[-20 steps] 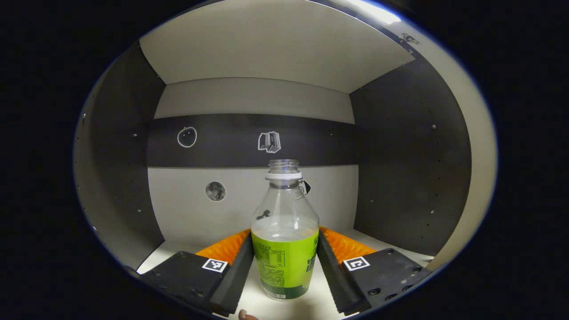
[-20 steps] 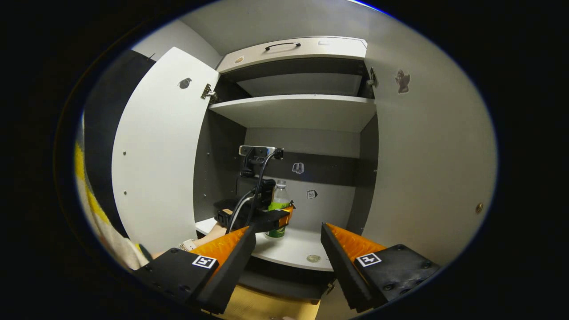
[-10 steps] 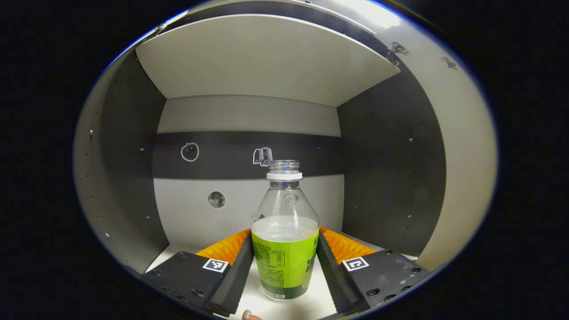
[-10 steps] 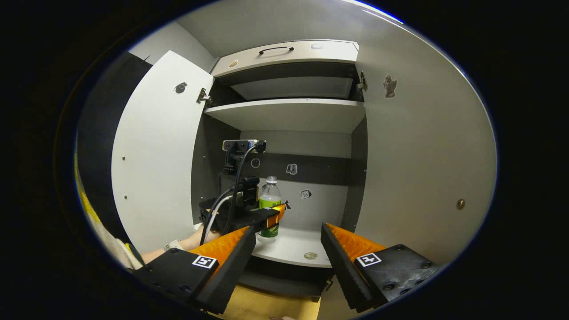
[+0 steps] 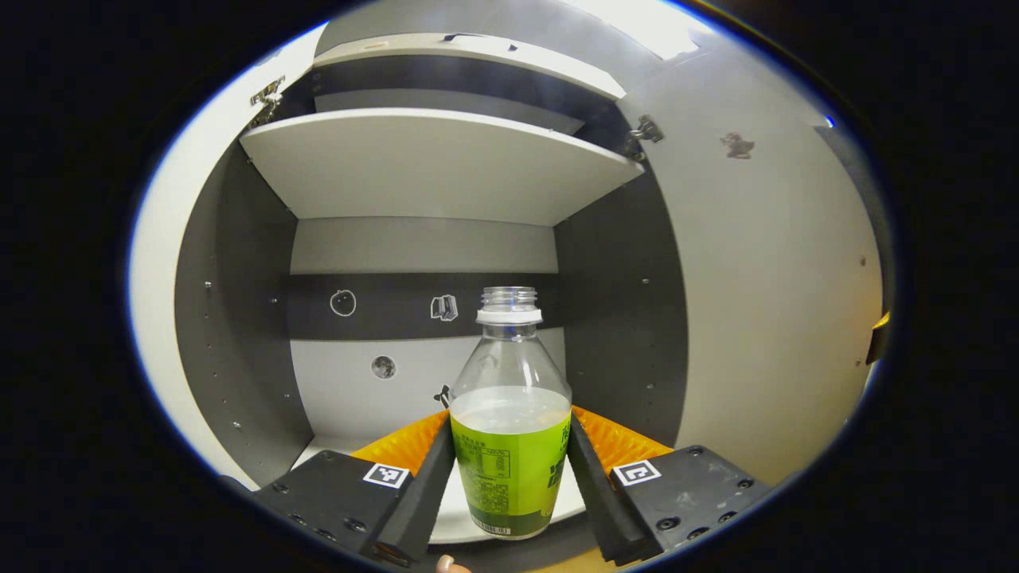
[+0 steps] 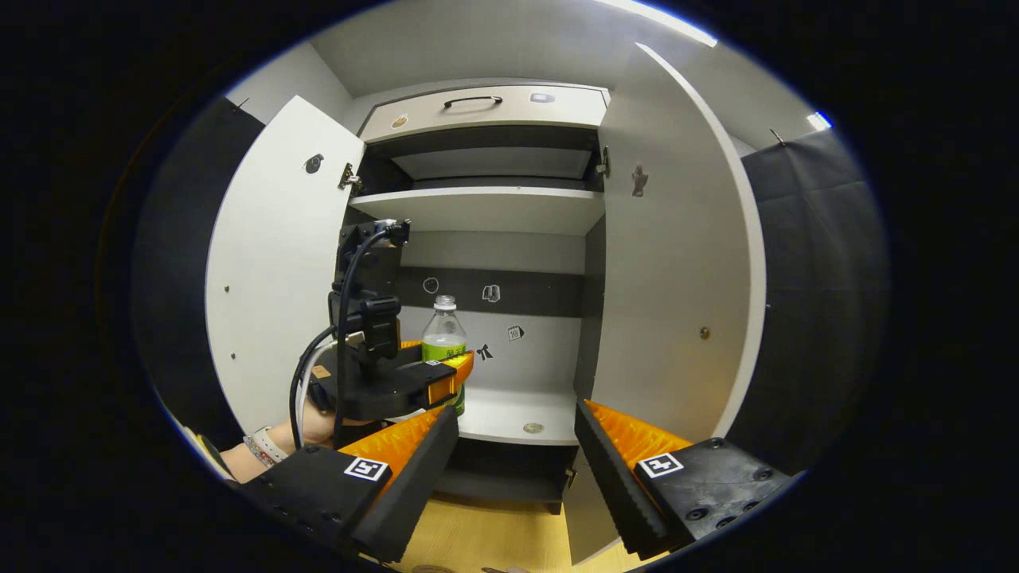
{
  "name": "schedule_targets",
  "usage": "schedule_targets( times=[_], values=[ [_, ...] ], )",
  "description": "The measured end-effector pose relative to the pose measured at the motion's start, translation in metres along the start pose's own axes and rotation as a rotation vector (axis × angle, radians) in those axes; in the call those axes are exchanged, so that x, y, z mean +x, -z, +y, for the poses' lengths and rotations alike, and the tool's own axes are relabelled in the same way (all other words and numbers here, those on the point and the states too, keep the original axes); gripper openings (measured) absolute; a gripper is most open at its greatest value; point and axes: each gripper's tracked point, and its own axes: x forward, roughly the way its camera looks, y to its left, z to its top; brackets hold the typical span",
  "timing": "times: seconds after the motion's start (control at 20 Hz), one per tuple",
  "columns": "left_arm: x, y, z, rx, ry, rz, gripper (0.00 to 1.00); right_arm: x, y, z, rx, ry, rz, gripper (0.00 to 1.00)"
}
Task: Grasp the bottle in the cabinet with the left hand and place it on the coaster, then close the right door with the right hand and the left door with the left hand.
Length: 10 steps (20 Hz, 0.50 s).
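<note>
Two grippers: both are showing in the right gripper view, one near and one farther off by the cabinet (image 6: 478,159).
Left gripper (image 5: 509,477): its two fingers are pressing on either side of the bottle (image 5: 510,446), gripping the labelled lower body; in the right gripper view the left gripper (image 6: 446,382) is sitting at the front of the lower shelf, held by a hand (image 6: 318,426) with a band at the wrist.
Bottle: it is standing upright between the fingers, capless, with a green label and pale liquid reaching just above the label; in the right gripper view the bottle (image 6: 443,330) is showing at the front left of the cabinet opening, above the shelf's edge; whether its base is touching the shelf (image 5: 462,517) I cannot tell.
Right gripper (image 6: 517,469): its fingers are spreading wide apart with nothing between them, hanging in front of the cabinet, below the shelf's front edge.
Left door (image 6: 275,270): it is standing wide open.
Right door (image 6: 677,286): it is standing open too, its inner face bearing a small sticker near the top.
Shelf: a small round disc (image 6: 532,428) is lying near its front edge, apart from the bottle.
Cabinet back: small stickers (image 5: 443,307) are sitting on the dark band and the pale panel below it.
Upper shelf (image 5: 430,159): it is spanning the cabinet above the bottle.
</note>
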Motion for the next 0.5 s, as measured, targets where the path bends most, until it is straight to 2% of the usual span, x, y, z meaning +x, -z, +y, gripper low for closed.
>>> schedule_targets(
  times=[0.5],
  values=[
    [-0.118, 0.023, -0.043, -0.05, 0.058, 0.035, 0.78, -0.031, -0.01, -0.011, -0.064, 0.122, -0.044, 0.98]
  ],
)
